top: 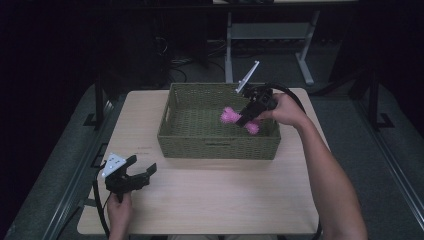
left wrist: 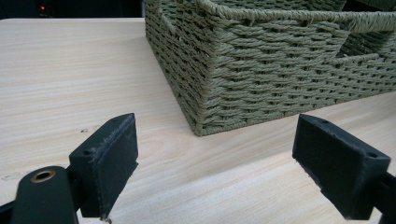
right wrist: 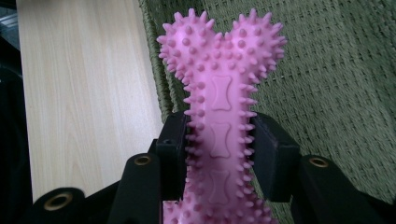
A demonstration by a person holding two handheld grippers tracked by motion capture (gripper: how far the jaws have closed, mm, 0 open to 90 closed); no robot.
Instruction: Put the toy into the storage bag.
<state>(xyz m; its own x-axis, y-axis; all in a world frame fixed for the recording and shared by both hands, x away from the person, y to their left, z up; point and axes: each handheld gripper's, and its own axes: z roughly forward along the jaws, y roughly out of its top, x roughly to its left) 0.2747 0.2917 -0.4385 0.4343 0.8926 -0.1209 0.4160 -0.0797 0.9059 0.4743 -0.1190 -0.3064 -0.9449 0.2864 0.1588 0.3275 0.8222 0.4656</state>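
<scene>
A pink spiky bone-shaped toy (top: 229,117) hangs over the inside of the green woven basket (top: 186,142), near its right side. My right gripper (top: 246,120) is shut on the toy's middle. In the right gripper view the pink spiky toy (right wrist: 222,88) stands up between the two black jaws, its knobbed end pointing away, with the basket's weave (right wrist: 336,84) behind it. My left gripper (top: 141,171) rests low over the table's near left part, open, nothing between its fingers (left wrist: 109,158). In front of them stands the basket's near corner (left wrist: 205,107).
The light wooden table (top: 215,200) has free room in front of the basket and to its left. The basket takes up the far middle. Beyond the table's far edge stand a dark floor and a metal desk frame (top: 230,50).
</scene>
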